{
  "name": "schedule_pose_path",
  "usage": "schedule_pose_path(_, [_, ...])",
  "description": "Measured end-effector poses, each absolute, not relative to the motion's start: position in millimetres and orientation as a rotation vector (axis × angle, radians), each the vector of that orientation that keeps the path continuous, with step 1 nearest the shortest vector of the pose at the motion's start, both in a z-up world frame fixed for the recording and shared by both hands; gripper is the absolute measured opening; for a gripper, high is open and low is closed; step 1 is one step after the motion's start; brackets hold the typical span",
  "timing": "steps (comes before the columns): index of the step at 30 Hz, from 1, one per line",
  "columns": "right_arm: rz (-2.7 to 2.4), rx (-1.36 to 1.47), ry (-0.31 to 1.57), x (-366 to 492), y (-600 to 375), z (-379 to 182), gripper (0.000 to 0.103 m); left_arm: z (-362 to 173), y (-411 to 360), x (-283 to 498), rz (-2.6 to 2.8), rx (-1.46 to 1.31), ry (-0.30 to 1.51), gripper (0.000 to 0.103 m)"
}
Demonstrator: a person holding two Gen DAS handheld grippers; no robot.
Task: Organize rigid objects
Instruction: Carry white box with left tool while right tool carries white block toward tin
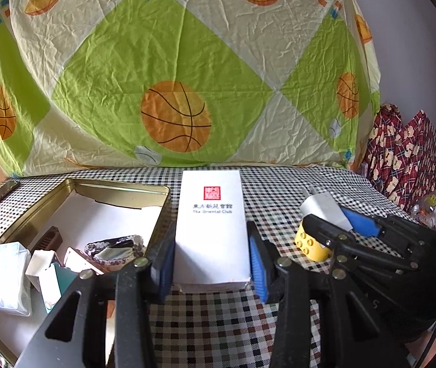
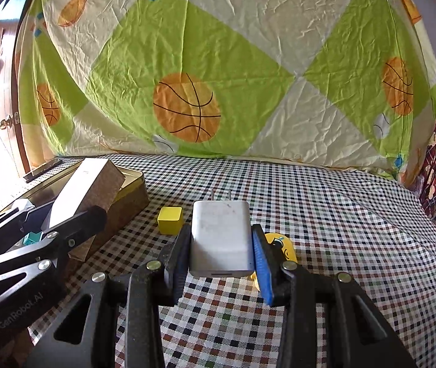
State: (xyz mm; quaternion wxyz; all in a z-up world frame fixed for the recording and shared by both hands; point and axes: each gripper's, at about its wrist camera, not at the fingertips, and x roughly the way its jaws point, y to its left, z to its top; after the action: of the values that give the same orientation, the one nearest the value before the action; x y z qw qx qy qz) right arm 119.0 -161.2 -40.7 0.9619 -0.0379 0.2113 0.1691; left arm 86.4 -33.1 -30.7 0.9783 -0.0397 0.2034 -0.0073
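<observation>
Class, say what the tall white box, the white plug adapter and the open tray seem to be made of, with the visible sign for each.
Tall white box: likely matte printed cardboard, with crisp folded edges.
White plug adapter: smooth moulded plastic, rounded corners, metal prongs.
Open tray: probably tin, with a gold reflective rim.

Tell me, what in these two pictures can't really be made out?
- Right wrist view: the yellow smiley-face toy is mostly hidden behind the right gripper, which clamps the white charger.
- Left wrist view: the small items in the metal tin are partly covered by the left gripper; their labels are too small to read.
- Left wrist view: the black print on the white box is blurred.
</observation>
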Motion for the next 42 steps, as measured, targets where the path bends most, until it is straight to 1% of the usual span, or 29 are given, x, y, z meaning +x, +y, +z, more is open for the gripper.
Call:
schedule_pose_path(10, [0.315, -0.03, 0.299, 96, -171, -31, 0.04, -27, -36, 77, -0.004, -0.048, 0.359, 0.041])
schedule_pose_path(30, [0.345, 0.007, 0.301, 89, -168, -29, 0.04, -24, -30, 58, 0.011, -0.041, 0.304, 0.041])
schedule_pose_path(42, [0.367, 0.0, 0.266, 75, -158, -25, 0.04, -23, -22, 47, 0.018, -0.051, 0.283, 0.041])
